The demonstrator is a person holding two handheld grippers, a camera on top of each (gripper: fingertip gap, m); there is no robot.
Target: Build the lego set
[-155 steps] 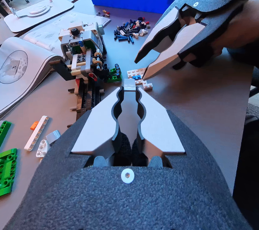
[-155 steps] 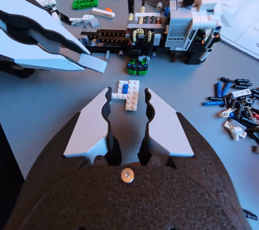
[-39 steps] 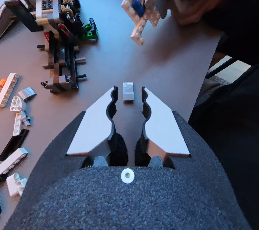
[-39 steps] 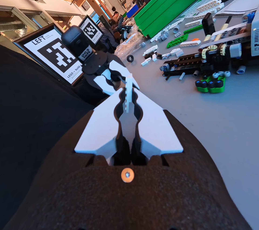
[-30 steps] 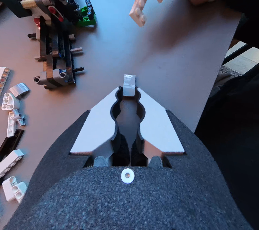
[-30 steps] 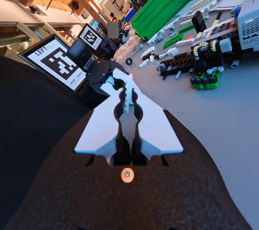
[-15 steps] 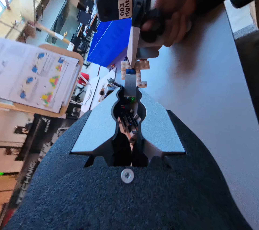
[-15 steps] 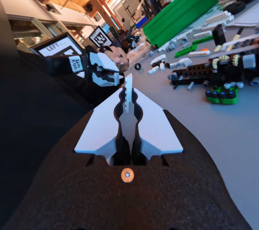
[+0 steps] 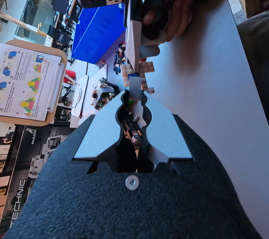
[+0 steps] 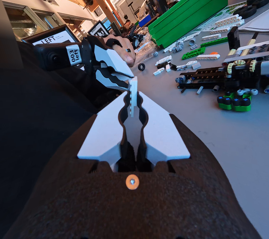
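My left gripper point(image 9: 134, 92) is shut on a small grey smooth tile point(image 9: 135, 86), held up off the table. My right gripper point(image 10: 133, 93) is shut on a white plate assembly point(image 10: 133, 93), seen edge-on with its studs facing left. In the left wrist view the assembly point(image 9: 125, 74) hangs from the right gripper point(image 9: 133, 57) and carries a blue piece point(image 9: 133, 75). The grey tile lies against its studded face just below the blue piece. In the right wrist view the left gripper point(image 10: 128, 82) touches the assembly's top from the left. The part-built truck point(image 10: 232, 74) lies on the grey table.
A green-and-black subassembly point(image 10: 232, 101) sits in front of the truck. Loose white and green beams point(image 10: 193, 55) lie beyond, near a green bin point(image 10: 189, 7) and black tyres point(image 10: 253, 6). A blue bin point(image 9: 99, 32), a pile of small pins point(image 9: 119, 57) and an instruction board point(image 9: 29, 82) are on the far side. My left and right fingertips are right by each other.
My left gripper closed on the grey tile on the table, lifted it, and brought it against the plate assembly. My right gripper raised the assembly from the table and keeps holding it.
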